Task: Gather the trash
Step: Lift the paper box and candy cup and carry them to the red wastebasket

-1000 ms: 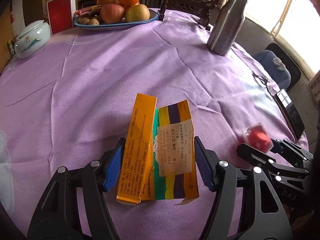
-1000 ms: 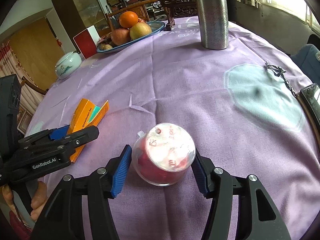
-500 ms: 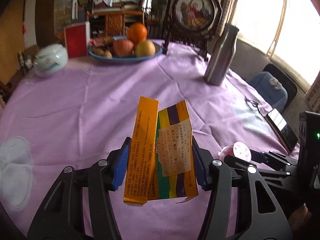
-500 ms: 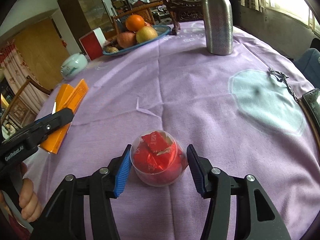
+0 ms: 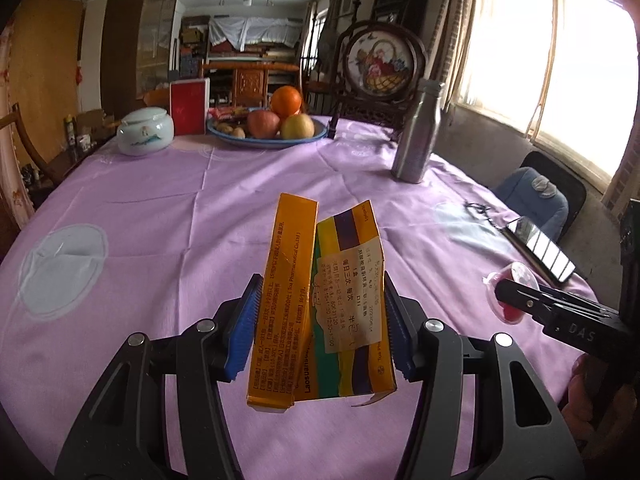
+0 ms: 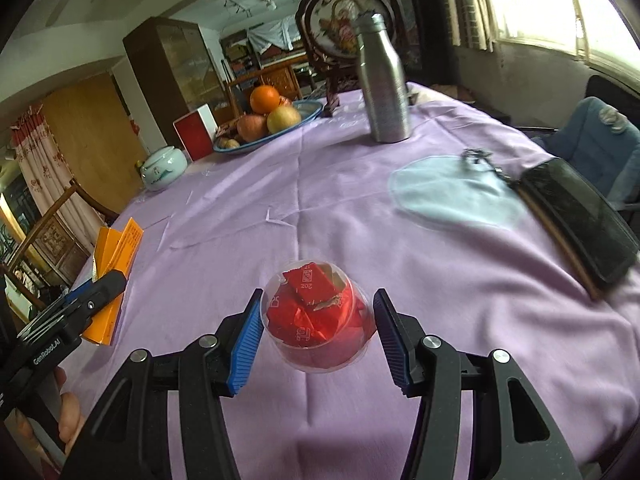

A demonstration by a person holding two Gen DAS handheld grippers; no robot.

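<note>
Left tool (image 5: 320, 332): I am clamping it on the flattened orange medicine box (image 5: 316, 304), one pad on each long edge; its jaws have just been closing onto the carton, so the thin card is staying upright between them and not folding.
Right tool (image 6: 316, 336): I am gripping the clear plastic cup (image 6: 318, 322) across its round wall, mouth facing away from me, so the red wrappers (image 6: 308, 300) inside are staying put.
Where the trash is: both pieces are sitting between my pads, raised off the purple tabletop (image 5: 180, 208).
Ahead of the tools: fruit plate (image 5: 268, 140), steel bottle (image 5: 416, 136) and phone (image 6: 576, 220), well apart from both.
Judgement: I am carrying both to a bin, which is not in view.
</note>
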